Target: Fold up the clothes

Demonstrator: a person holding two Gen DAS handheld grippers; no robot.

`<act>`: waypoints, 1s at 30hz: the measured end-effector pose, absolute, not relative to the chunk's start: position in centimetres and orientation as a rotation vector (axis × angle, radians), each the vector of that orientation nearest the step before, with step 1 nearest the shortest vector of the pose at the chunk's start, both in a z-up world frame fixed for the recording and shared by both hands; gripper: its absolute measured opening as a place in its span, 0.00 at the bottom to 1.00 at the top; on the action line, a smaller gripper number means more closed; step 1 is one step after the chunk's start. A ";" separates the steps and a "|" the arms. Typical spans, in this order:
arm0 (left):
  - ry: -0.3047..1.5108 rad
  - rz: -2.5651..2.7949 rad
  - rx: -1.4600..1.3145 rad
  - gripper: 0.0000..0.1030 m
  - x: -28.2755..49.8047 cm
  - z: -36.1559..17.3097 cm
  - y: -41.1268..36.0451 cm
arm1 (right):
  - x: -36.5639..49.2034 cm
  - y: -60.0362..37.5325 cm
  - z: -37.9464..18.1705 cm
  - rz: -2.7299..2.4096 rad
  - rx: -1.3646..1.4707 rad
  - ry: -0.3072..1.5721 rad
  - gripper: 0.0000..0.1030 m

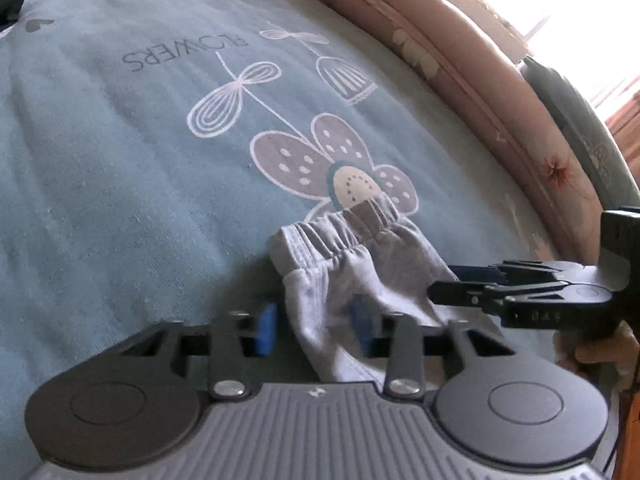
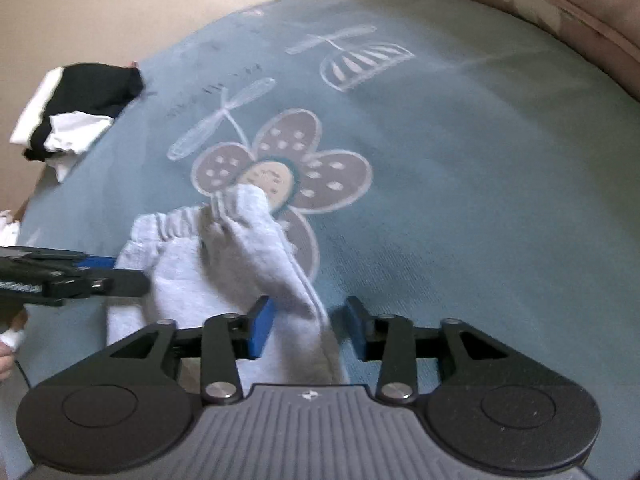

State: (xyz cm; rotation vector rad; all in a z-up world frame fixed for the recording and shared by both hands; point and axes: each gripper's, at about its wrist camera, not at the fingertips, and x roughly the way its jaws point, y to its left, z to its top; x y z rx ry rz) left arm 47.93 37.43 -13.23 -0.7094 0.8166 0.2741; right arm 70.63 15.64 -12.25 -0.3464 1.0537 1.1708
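**Grey garment between two hand-held grippers**

The grey garment lies bunched on the blue bedspread, overlapping its printed flower. Both point steeply down: the left hand-held gripper straddles its cloth, jaws slightly parted; the right hand-held gripper stands half open around a fold.

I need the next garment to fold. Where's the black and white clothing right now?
In the right wrist view, the black and white clothing lies bunched at the far left edge of the blue blanket, well beyond the grey shorts.
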 end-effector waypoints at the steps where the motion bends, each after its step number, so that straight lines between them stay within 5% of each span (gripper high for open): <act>1: 0.826 0.270 -0.705 0.08 48.2 -13.3 37.4 | 70.3 15.8 -12.2 1.172 -0.369 1.049 0.50; 3: 0.832 0.269 -0.681 0.05 48.3 -13.2 37.1 | 69.9 16.1 -12.0 1.172 -0.417 1.051 0.31; 4: 0.829 0.262 -0.668 0.03 48.4 -13.0 36.9 | 69.8 16.3 -11.9 1.174 -0.429 1.064 0.11; 7: 0.816 0.243 -0.636 0.03 48.7 -12.5 36.8 | 69.6 16.1 -11.3 1.184 -0.396 1.093 0.06; 23: 0.724 0.080 -0.509 0.03 58.0 -8.9 35.8 | 75.4 12.8 -5.9 0.920 -0.385 0.902 0.06; 27: 0.764 0.126 -0.484 0.03 56.6 -10.1 36.0 | 75.7 12.9 -7.8 0.908 -0.297 0.969 0.17; 30: 0.822 0.160 -0.495 0.08 55.7 -11.4 37.0 | 74.6 12.0 -8.1 0.924 -0.258 0.958 0.35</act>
